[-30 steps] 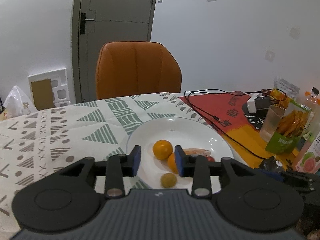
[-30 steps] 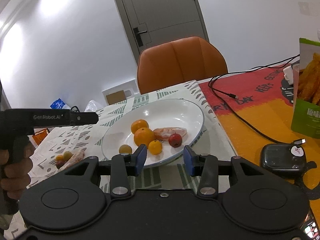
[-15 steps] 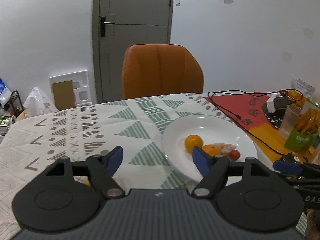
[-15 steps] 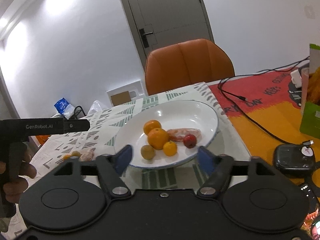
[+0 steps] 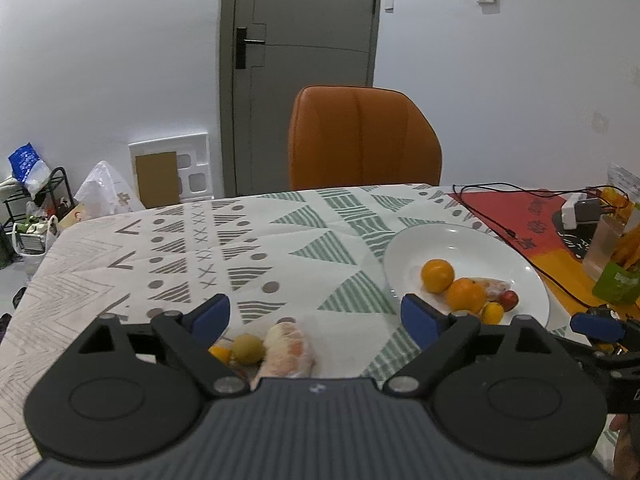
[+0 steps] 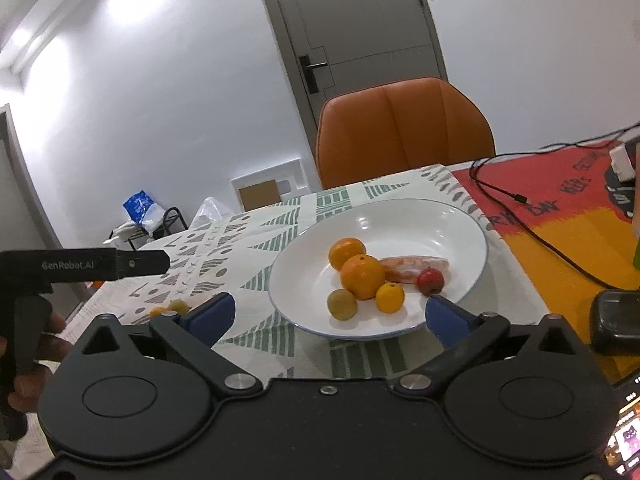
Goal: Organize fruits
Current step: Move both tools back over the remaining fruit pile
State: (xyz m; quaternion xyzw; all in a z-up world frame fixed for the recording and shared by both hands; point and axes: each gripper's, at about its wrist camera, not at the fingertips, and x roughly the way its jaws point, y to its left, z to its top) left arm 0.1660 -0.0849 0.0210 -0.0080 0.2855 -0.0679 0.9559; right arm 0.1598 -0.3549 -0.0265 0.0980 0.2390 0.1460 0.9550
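So the counter (image 5: 280, 240) is sitting under a patterned cloth, with an orange chair (image 5: 364, 140) tucked in behind it. The white plate (image 6: 440, 224) is sitting toward the right side, and it's holding two oranges (image 6: 362, 276), a wrapped pinkish fruit (image 6: 412, 268), a small red fruit (image 6: 430, 281), a little yellow citrus (image 6: 389, 297) and a greenish round fruit (image 6: 341, 304), all bunched together near the front of the plate.

The left gripper (image 5: 316, 316) is hovering with its fingers spread wide, gripping nothing. Just below it on the cloth, well apart from the plate, a wrapped fruit (image 5: 288, 348), a green-yellow fruit (image 5: 248, 348) and a tiny orange one (image 5: 220, 353) are lying touching each other.

The right gripper (image 6: 330, 314) is hanging at the plate's near edge, fingers wide apart too, also holding nothing.
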